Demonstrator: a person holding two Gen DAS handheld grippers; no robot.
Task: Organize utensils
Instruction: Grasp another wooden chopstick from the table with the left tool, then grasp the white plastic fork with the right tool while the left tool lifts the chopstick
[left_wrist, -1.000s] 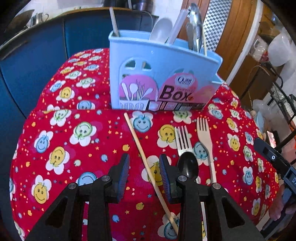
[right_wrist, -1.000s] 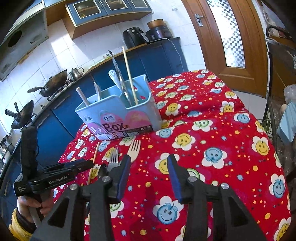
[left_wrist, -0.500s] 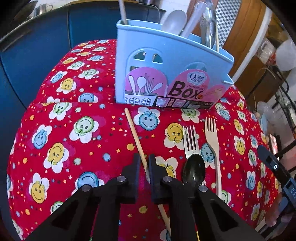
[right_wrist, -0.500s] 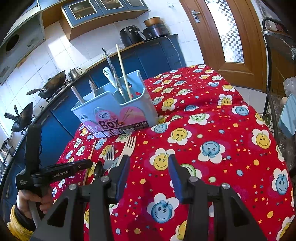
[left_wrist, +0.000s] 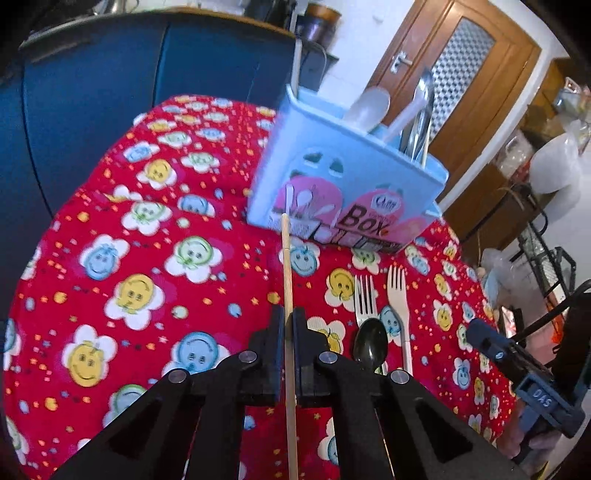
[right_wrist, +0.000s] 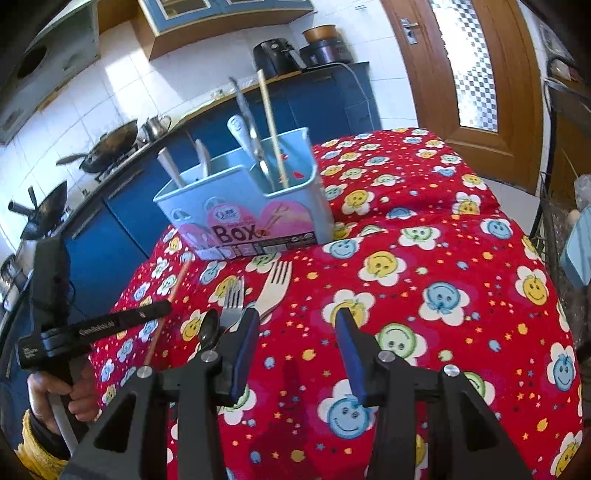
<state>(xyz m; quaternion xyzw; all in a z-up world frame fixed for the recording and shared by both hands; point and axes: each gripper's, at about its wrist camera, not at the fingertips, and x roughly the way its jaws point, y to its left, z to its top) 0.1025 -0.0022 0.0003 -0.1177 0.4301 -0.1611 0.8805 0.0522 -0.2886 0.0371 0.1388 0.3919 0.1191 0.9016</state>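
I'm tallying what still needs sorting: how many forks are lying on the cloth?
2. A metal fork and a pale fork lie side by side before the box; any forks inside the box can't be made out.

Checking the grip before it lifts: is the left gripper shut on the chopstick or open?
Shut. The left gripper has its pads pressed against the chopstick, no gap either side, and the stick runs straight between them.
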